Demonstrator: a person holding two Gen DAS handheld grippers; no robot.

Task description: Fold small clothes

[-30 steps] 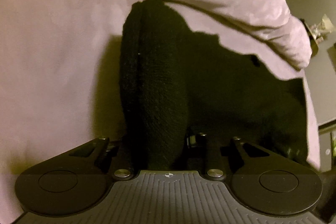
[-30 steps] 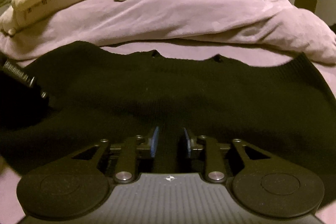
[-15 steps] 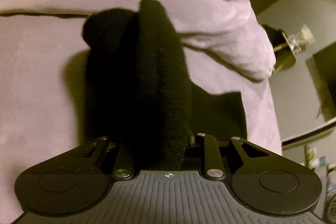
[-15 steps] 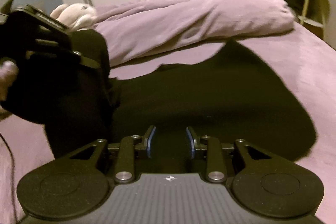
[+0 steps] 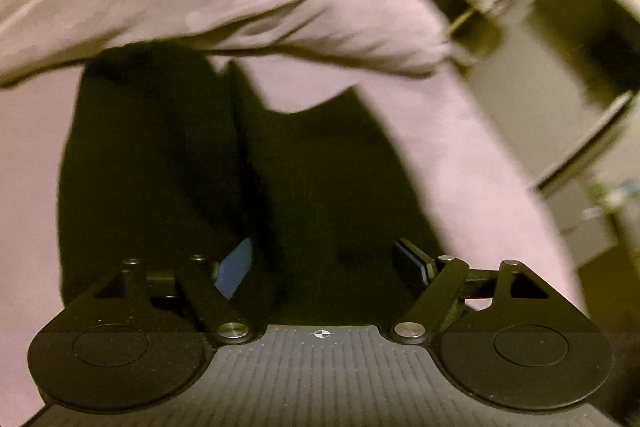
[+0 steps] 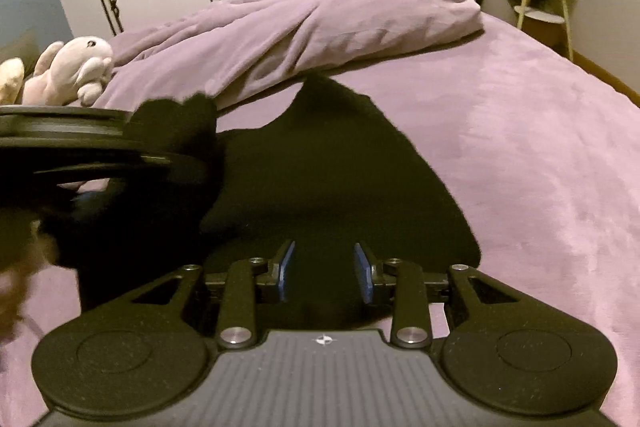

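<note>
Left gripper (image 5: pixel 324 263) jaws opening off black garment (image 5: pixel 160 163); right gripper (image 6: pixel 325 271) jaws hold it; no readable writing.

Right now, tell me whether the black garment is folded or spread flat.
Partly folded: one side of the black garment is doubled over onto the rest on the purple bed; the fold isn't flattened.

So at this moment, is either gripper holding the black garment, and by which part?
Left gripper: jaws opening, pads clear of the black garment, so nothing held. Right gripper: near edge lies between its pads; whether they pinch it cannot be told.
</note>
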